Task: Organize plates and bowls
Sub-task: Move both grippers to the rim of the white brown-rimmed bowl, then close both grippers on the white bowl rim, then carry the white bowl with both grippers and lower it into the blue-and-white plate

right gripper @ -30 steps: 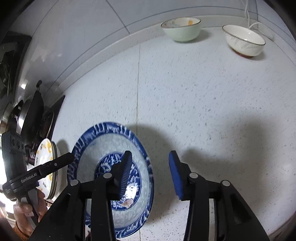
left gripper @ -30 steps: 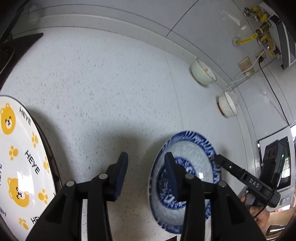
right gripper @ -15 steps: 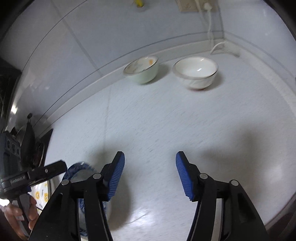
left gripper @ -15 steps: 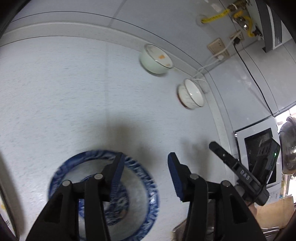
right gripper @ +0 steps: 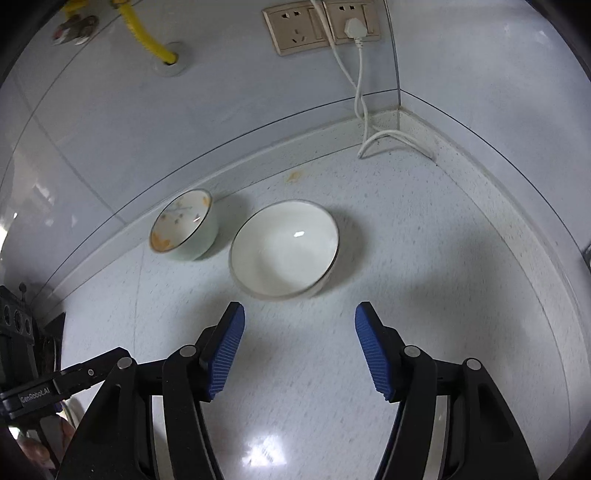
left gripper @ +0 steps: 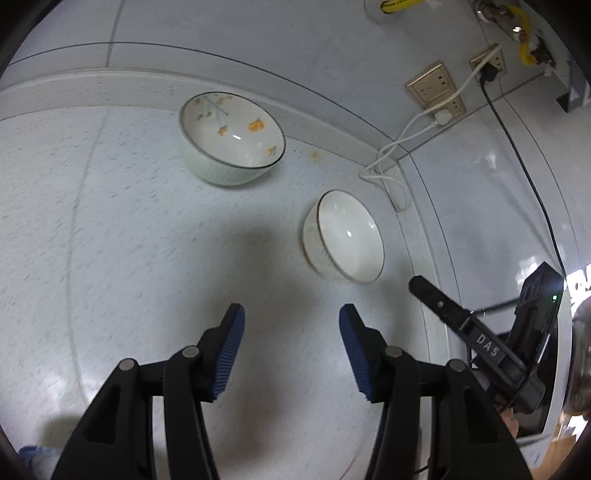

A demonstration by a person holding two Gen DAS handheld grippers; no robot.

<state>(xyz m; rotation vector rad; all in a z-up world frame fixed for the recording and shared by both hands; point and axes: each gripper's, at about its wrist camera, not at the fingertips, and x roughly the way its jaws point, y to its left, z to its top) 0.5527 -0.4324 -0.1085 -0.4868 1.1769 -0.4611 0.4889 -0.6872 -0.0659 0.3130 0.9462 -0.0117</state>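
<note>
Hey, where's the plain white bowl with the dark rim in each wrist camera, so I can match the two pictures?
Left wrist view: the plain white bowl sits right of centre, beyond the right-hand pad, lower right of the flowered bowl.
Right wrist view: the plain white bowl sits near centre, just beyond the jaws, with the flowered bowl to its left.
Shared landmark: the white cable in the counter's corner.

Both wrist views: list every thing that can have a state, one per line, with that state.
Flowered bowl: upright, empty, on the counter by the back wall.
White bowl: upright, empty, apart from the flowered bowl.
Left gripper: jaws opening, nothing between them.
Right gripper: jaws opening, nothing between them, just short of the white bowl.
White plug: plugged into the wall socket.
Left-hand socket: unused.
</note>
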